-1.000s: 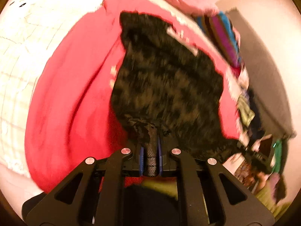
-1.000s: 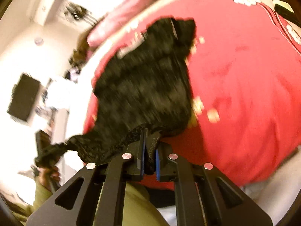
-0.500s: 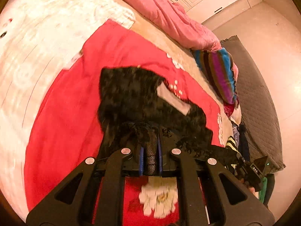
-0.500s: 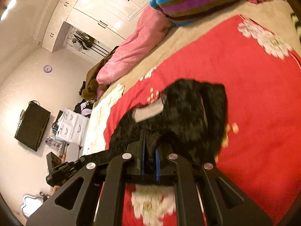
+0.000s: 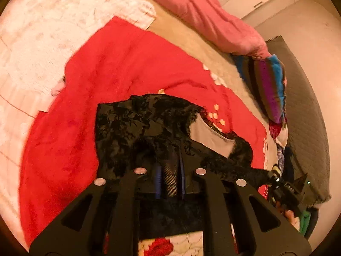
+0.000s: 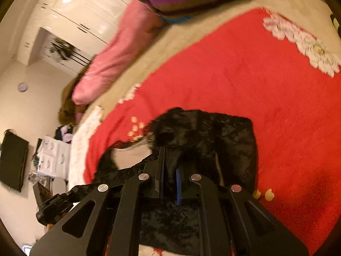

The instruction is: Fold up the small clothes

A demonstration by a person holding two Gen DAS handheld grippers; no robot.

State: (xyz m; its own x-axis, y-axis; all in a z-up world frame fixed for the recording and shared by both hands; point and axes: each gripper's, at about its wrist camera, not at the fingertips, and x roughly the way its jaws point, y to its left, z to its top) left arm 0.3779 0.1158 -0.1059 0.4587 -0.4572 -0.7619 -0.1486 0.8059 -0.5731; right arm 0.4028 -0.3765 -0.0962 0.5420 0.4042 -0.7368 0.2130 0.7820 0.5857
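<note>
Black lace garment is lying partly spread on the red blanket on the bed, its near edge bunching up off the blanket between both tools. Left gripper is pinching a mesh fold of that edge, fingers closed tight on the fabric. Right gripper is doing the same at the garment's other near corner, fingers clamped on the mesh band. A stretch of lace is running taut from one tool to the other; in the left wrist view the right tool is showing at the near right, in the right wrist view the left tool at the near left. A pale lining patch is showing on the garment's right part. Pink duvet is lying along the bed's far side, striped pillow at far right. White wardrobe doors and a dark wall screen are standing beyond the bed, blurry.
</note>
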